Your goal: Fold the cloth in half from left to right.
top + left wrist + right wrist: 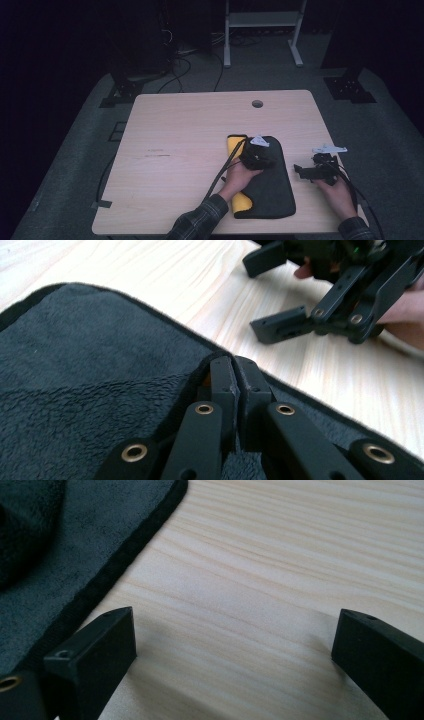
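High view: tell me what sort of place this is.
Probably a lab or workshop set up for recording. A bare wooden table with a cable hole stands on grey flooring in a dark room, loose cables trail across the floor behind it, and a white metal frame stands beyond.

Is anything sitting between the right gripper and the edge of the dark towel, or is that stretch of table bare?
Nothing visible stands between them. The right gripper is open over bare table, and the dark towel has its black-trimmed edge just beside one of its fingers. The left gripper is shut on the towel's edge.
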Demonstrator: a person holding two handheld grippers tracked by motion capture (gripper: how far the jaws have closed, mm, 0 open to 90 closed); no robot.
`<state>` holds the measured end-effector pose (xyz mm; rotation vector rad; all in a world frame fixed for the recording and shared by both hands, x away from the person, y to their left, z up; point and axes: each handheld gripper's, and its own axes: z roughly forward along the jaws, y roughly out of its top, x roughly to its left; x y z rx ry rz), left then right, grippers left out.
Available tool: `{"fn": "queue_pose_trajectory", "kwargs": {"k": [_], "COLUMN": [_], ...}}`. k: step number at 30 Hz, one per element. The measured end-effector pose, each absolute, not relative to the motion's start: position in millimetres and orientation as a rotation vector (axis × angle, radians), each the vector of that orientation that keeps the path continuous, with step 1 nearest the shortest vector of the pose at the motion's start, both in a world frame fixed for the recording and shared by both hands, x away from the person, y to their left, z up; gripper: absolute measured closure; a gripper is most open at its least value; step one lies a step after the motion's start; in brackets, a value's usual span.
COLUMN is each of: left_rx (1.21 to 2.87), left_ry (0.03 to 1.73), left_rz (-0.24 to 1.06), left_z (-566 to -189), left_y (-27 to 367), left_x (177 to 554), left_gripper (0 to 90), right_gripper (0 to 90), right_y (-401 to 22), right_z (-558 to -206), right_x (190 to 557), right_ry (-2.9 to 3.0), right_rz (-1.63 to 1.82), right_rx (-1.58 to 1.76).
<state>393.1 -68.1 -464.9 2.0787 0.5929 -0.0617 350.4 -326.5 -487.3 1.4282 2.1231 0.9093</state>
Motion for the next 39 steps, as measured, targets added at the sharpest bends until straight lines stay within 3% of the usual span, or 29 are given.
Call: {"fn": "queue_pose_trajectory", "kwargs": {"k": [5, 16, 24, 34, 39], "left_rx": [2.049, 2.139, 2.084, 2.061, 2.077], "left_ry": [0.586, 0.629, 0.588, 0.63, 0.667], "left_rz": [-0.086, -0.129, -0.11, 0.016, 0.108], "left_z": [-457.2, -477.9, -461.5, -436.4, -439.9], "left_y": [-76.6, -99.4, -91.6, -21.0, 12.7], "left_x": [392.0, 401.1, 401.0, 391.7, 382.7], "left_gripper": [87.1, 84.6, 59.5, 40.4, 36.0], "right_gripper": [3.0, 2.9, 2.9, 2.9, 2.9], "right_y": [-326.5, -326.5, -326.5, -326.3, -326.3], "right_z": [-487.3, -487.4, -487.4, -487.4, -487.4], "right_x": [350.4, 350.5, 350.5, 350.4, 350.4], "right_ry": [2.123, 2.125, 2.129, 2.127, 2.127], "right_rz": [0.91, 0.911, 0.912, 0.912, 0.911], "right_rx": [1.429, 1.427, 1.421, 1.425, 1.424]}}
